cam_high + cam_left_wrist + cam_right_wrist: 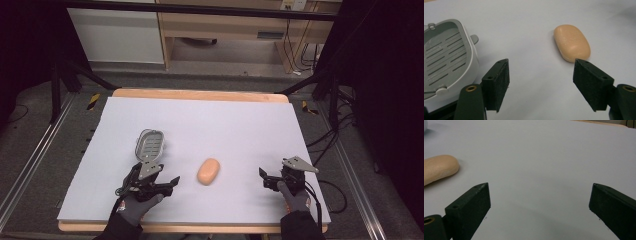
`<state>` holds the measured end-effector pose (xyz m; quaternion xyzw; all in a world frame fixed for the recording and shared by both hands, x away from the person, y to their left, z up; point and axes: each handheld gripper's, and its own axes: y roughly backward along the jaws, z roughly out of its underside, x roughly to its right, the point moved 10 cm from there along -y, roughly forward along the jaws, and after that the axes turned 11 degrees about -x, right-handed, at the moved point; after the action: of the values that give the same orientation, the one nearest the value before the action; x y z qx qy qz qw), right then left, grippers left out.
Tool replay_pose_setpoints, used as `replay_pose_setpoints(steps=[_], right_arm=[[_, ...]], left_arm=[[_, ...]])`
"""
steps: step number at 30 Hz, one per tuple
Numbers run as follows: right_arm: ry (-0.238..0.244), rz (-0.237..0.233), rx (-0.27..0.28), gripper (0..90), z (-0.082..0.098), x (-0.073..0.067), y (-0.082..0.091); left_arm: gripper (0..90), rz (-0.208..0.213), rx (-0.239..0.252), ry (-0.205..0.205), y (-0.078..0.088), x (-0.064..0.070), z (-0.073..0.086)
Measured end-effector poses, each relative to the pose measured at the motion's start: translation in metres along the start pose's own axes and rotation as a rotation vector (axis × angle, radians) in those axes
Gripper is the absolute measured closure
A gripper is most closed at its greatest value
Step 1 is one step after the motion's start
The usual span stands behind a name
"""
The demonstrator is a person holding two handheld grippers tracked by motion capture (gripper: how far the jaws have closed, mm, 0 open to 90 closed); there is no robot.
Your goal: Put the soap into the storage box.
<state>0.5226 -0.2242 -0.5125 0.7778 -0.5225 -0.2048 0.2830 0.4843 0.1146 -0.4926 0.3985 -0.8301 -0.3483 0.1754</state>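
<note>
Work in hand, as judged from the layout: placing the bar of soap (208,171) into the soap dish (150,144). No part of it appears done. The soap lies flat on the white tabletop (225,125), near the front edge and roughly midway between the left and right edges, held by nothing. The dish, a grey slotted tray in a white-rimmed holder, sits to the left of the soap, apart from it, and its tray is bare. Remaining, in my judgement: approach, grasp, lift, carry across and set down in the dish.

Left gripper (162,184): positioned near the front edge, just in front of the dish and left of the soap. Jaws stand wide apart and hold nothing. In the left gripper view (541,83) the soap (572,42) lies ahead and towards the right-hand jaw, close to its tip but whether they touch cannot be told; the dish (447,57) sits beside the left-hand jaw.

Right gripper (266,178): near the front edge towards the right side, well apart from the soap. Jaws stand wide apart, nothing between them. In the right gripper view (540,202) bare tabletop lies ahead, with one end of the soap (439,168) off to the left.

Finding: the left gripper is the better placed for the pick, needing a small shift to centre the soap between its jaws.
</note>
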Motion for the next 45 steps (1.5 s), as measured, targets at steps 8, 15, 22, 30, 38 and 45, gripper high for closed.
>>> replay_pose_setpoints(steps=[8, 15, 22, 30, 38, 45], right_arm=[[-0.001, 0.004, -0.005, 3.9, 0.0, 0.0, 0.0], [0.001, 0.01, 0.001, 3.9, 0.0, 0.001, 0.0], [0.0, 0.022, 0.008, 3.9, -0.001, 0.002, 0.001], [0.001, 0.024, -0.004, 3.9, 0.0, 0.003, 0.0], [-0.005, 0.035, -0.011, 4.0, 0.0, 0.005, 0.001], [-0.005, 0.027, -0.012, 4.0, 0.0, 0.004, 0.0]], left_arm=[[28.9, 0.006, 0.009, -0.014, -0.002, 0.007, -0.015], [28.9, 0.023, 0.019, -0.021, -0.005, 0.017, -0.034], [29.0, 0.032, 0.023, -0.027, -0.012, 0.025, -0.046], [29.1, 0.034, 0.006, -0.029, -0.02, 0.028, -0.051], [29.2, 0.041, -0.011, -0.036, -0.032, 0.034, -0.054], [29.1, 0.048, -0.03, -0.039, -0.043, 0.04, -0.056]])
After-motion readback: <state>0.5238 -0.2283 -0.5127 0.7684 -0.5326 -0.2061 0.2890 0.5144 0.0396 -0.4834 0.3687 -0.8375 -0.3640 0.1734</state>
